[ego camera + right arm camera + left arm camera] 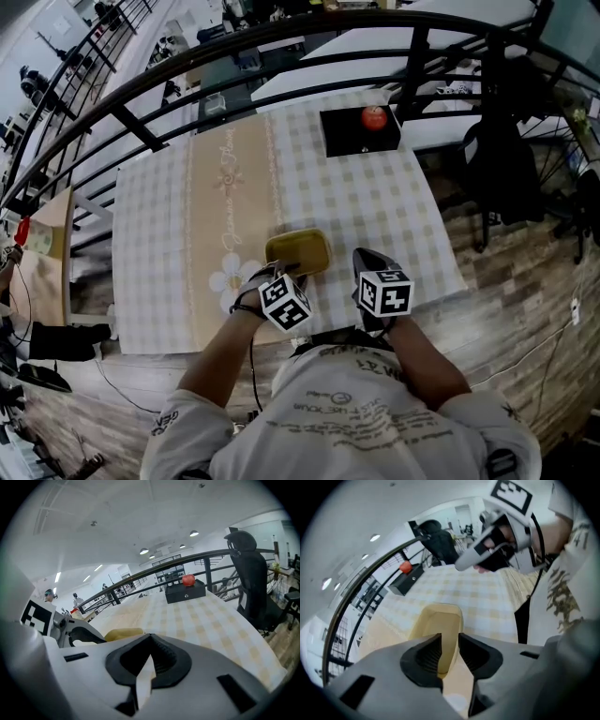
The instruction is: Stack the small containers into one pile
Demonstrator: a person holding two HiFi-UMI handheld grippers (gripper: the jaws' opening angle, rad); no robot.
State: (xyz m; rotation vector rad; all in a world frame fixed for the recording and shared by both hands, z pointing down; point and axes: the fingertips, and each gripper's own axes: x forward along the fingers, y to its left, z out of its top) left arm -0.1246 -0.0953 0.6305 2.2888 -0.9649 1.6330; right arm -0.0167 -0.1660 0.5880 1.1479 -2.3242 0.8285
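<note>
A shallow yellow container [297,251] rests on the checked tablecloth [375,202] near the table's front edge. I cannot tell whether others are nested inside it. My left gripper [287,273] is at its near rim. In the left gripper view the container's [436,623] side wall runs between the narrowly spaced jaws of my left gripper [450,641], which is shut on it. My right gripper [367,257] hovers just right of the container, shut and holding nothing. In the right gripper view the jaws of my right gripper [150,644] meet, and the container [123,633] shows to their left.
A black box [349,141] with a red apple [374,117] on it sits at the table's far right. A dark curved railing [281,37] runs beyond the far edge. A black office chair [502,169] stands to the right.
</note>
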